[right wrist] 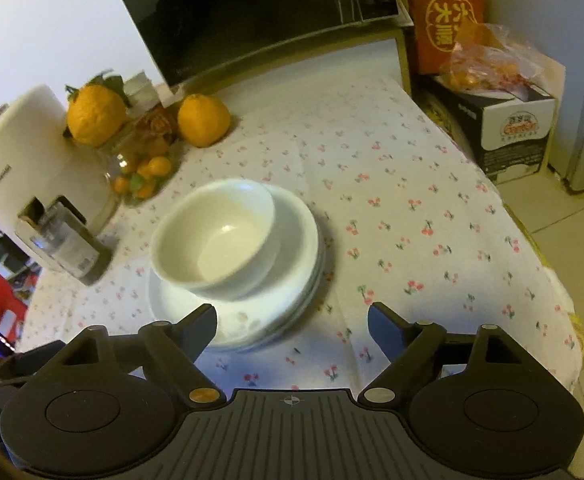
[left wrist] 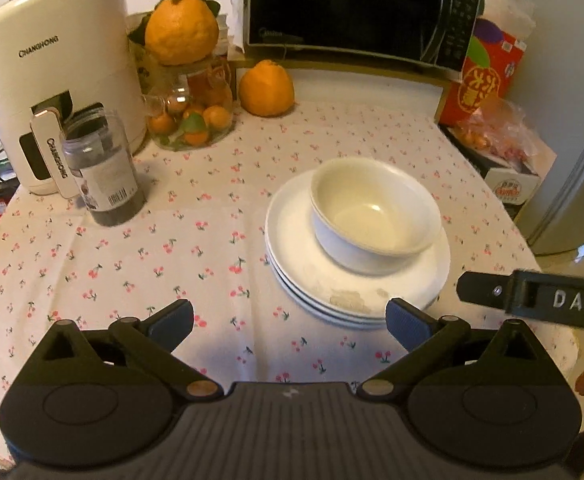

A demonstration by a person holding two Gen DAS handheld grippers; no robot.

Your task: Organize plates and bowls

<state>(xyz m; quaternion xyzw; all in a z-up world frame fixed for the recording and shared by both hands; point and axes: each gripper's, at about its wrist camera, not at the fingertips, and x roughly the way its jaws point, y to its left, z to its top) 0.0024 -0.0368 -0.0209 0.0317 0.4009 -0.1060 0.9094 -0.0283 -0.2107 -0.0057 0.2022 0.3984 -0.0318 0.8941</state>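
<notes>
Hovering wide open, the left gripper (left wrist: 289,326) and right gripper (right wrist: 292,326) gripped nothing — the bowl (left wrist: 374,216) sat off-centre atop the stacked plates (left wrist: 324,284) on the table (left wrist: 131,264); a nudge could tip it.

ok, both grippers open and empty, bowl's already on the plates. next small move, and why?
Probably back both off a little. The bowl already sits upright on the stack of plates, off-center toward the back, and the left gripper and right gripper are both open, holding nothing. The right gripper's left finger overlaps the plate rim in its view, so lift clear first to avoid nudging the stack.
</notes>
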